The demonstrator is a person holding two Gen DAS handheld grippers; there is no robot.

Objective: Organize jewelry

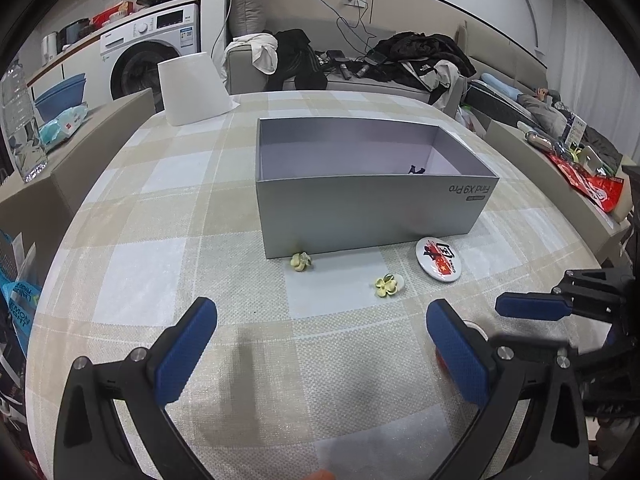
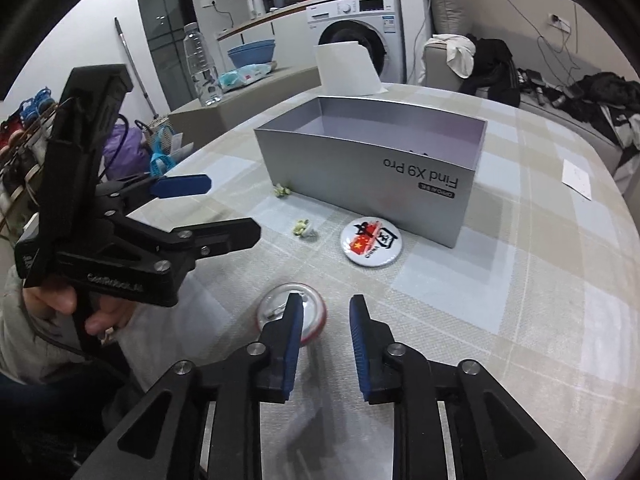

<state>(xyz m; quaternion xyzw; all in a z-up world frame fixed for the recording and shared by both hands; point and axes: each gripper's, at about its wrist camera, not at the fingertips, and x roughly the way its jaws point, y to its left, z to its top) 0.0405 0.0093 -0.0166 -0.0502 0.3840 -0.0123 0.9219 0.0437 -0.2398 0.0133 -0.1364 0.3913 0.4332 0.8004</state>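
Note:
An open grey box (image 1: 360, 204) (image 2: 360, 184) stands mid-table with a small dark item (image 1: 416, 169) inside. In front of it lie two pale yellow flower pieces (image 1: 301, 262) (image 1: 387, 285) and a white round badge (image 1: 438, 259) (image 2: 371, 240) with a red flag print. A second badge (image 2: 276, 300), red-rimmed and lying back up, is under my right gripper (image 2: 325, 308). Its left finger covers the badge, the rim's right edge lies in the narrow gap, and the right pad is clear of it. My left gripper (image 1: 322, 308) (image 2: 234, 208) hovers wide open over bare cloth.
A checked cloth (image 1: 160, 240) covers the round table. A white paper sheet (image 1: 192, 88) stands behind the box and a small white card (image 2: 576, 178) lies at the right. Low ledges with a bottle (image 1: 20, 120) and packets flank the table; a sofa with clothes is beyond.

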